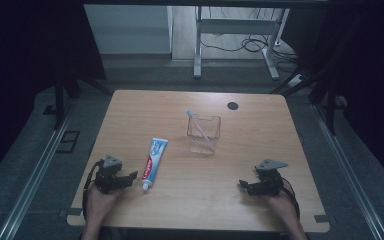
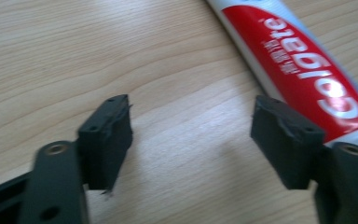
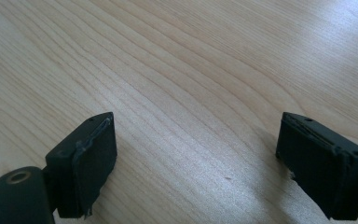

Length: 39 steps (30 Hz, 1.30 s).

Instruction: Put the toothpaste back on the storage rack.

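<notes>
A red, white and blue toothpaste tube (image 1: pixel 153 159) lies flat on the wooden table (image 1: pixel 260 150), cap toward the person. My left gripper (image 1: pixel 130 176) rests just left of the tube's cap end, jaws open with bare wood between them. In the left gripper view the tube (image 2: pixel 298 70) runs past the right-hand jaw, outside the gap of the left gripper (image 2: pixel 193 135). A clear plastic cup (image 1: pixel 203 134) stands mid-table with a pink toothbrush (image 1: pixel 197 123) leaning in it. My right gripper (image 1: pixel 243 185) rests at the front right, open over bare wood (image 3: pixel 196 149).
A small black disc (image 1: pixel 233 105) sits near the table's far edge. Beyond the table stand metal desk legs with cables on the floor (image 1: pixel 245 45). Floor rails (image 1: pixel 35 170) run along both sides.
</notes>
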Tool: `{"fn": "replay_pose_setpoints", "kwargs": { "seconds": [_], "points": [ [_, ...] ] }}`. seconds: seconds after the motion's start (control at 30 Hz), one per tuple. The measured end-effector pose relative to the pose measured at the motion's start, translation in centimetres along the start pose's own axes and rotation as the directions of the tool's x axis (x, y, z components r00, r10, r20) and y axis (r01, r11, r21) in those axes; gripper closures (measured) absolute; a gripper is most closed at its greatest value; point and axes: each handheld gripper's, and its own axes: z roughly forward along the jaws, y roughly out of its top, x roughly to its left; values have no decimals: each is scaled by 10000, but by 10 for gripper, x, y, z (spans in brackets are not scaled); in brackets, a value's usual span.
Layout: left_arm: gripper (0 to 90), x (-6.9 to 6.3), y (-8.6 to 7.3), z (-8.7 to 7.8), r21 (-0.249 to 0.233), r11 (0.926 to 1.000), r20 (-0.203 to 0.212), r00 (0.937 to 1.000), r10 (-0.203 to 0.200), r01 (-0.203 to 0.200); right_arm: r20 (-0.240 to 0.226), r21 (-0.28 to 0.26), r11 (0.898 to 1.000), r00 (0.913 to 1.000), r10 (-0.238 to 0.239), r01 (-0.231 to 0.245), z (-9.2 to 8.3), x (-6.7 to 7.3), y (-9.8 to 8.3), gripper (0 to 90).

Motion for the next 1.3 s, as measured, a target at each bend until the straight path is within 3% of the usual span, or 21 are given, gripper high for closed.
{"fn": "replay_pose_setpoints", "kwargs": {
  "seconds": [0.13,0.3,0.63,0.93,1.3],
  "points": [
    [441,-6,3,-2,-57,10000,371,9993,9,-7,13,-3,10000,10000,9,-9,0,0,0,123],
    [576,-16,10,-6,-218,9987,677,9966,467,-453,12,-8,10000,10000,29,-29,0,0,0,123],
    [811,-38,21,-11,-386,9934,931,9894,1113,-1081,15,-6,10000,10000,11,-11,0,0,0,123],
    [861,-51,28,-10,-474,9899,1066,9847,1382,-1338,15,-2,10000,10000,11,-11,0,0,0,123],
    [861,-73,27,2,74,9857,1586,9734,1653,-1686,28,1,10000,10000,7,-7,0,0,0,123]
  ]
}}
